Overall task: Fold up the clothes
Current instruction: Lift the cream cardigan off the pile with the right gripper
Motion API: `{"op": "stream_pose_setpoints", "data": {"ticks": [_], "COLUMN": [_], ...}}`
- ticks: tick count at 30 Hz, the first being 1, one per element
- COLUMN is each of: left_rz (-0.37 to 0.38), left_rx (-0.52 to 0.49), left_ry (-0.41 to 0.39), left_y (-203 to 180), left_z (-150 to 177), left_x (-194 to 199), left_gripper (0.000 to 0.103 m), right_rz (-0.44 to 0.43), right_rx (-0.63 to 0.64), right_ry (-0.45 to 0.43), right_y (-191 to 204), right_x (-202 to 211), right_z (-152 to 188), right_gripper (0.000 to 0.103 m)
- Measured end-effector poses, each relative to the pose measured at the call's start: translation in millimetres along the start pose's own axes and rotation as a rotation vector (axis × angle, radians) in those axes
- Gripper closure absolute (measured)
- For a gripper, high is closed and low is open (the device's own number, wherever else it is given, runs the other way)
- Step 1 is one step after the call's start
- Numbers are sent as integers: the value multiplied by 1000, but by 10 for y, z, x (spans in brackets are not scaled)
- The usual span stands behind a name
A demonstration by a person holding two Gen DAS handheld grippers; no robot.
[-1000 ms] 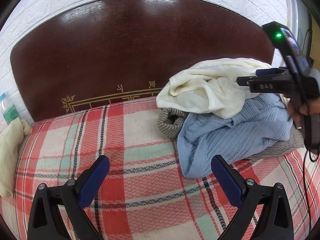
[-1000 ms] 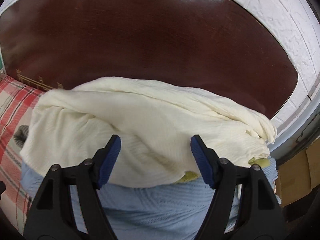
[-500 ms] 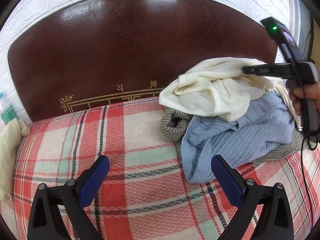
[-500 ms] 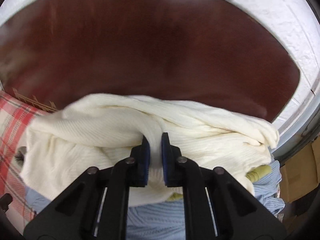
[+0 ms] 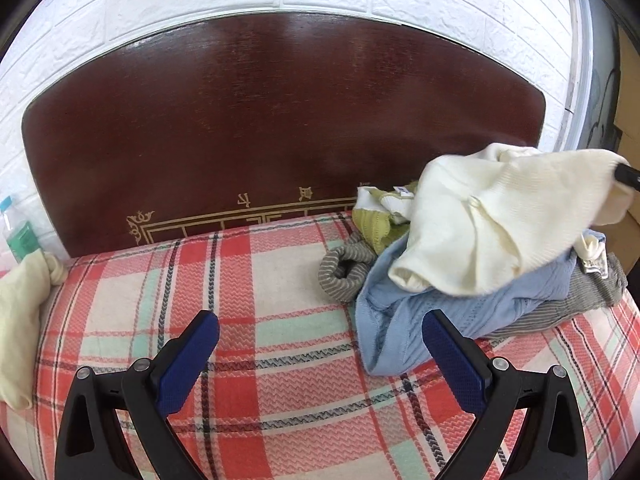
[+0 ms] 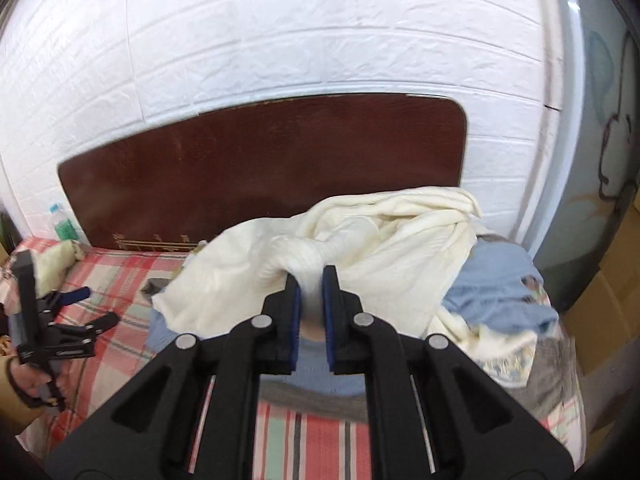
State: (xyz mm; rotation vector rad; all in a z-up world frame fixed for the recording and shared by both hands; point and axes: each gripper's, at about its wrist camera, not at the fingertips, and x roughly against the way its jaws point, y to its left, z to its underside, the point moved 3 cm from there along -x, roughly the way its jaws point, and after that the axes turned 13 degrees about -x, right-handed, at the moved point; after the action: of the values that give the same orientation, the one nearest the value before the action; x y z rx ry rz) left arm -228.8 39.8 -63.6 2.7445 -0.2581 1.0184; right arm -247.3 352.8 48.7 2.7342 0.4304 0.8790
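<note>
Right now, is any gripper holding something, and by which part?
The right gripper is shut on the cream sweater, pinching a bunched fold near its middle. The left gripper is open and holds nothing.

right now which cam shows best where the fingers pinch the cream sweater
The right wrist view: the right gripper is shut on a bunched fold of the cream sweater, seen close up. The left wrist view shows the sweater lifted, the pinch nearly cut off at its edge.
</note>
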Motion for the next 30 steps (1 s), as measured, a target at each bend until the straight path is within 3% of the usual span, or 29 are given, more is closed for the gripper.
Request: {"op": "stream_pose_setpoints", "data": {"ticks": [3,6,8,9,10,12,22,26,28,29,30], "left_rz": [17,28,35,39,40,41,53,73,84,87,91], "left_rx": [-21,-44,-49,-50,-51,-53,-98,-113,-117,-117,-117], "left_ry": [-8,-12,-10,-8,-6,-4,37,46,56,58,59], "left_y": [-96,-190,-244,-269,-287,-311,-458,-537,-558,-557,-556], "left_z": [-13,-20,-38,-49,-62,-96,-254,-247,-223,-213,-204], "left_x": [24,30,7,-7,-27,-70,-367,-452,-493,-509,-520], "left_gripper": [0,0,0,0,0,0,0,0,0,0,0], "right_rz": [-48,-38,-12,2,22,97,64,74,98,100,102], "right_rx": [-20,-3,2,1,6,7,-33,117,200,184,168], "right_ry": [-61,-100,-72,-44,-18,27,177,219,278,280,283], "right_y": [-37,-10,-15,-21,-22,-65,101,411,498,453,409], "right_x": [452,724,709,639,523,246,-1175,-1523,-1686,-1664,-1641], "right_z": [78,137,183,208,223,280,216,290,401,401,400], "right_gripper": [102,102,99,86,49,2,9,17,58,68,86]}}
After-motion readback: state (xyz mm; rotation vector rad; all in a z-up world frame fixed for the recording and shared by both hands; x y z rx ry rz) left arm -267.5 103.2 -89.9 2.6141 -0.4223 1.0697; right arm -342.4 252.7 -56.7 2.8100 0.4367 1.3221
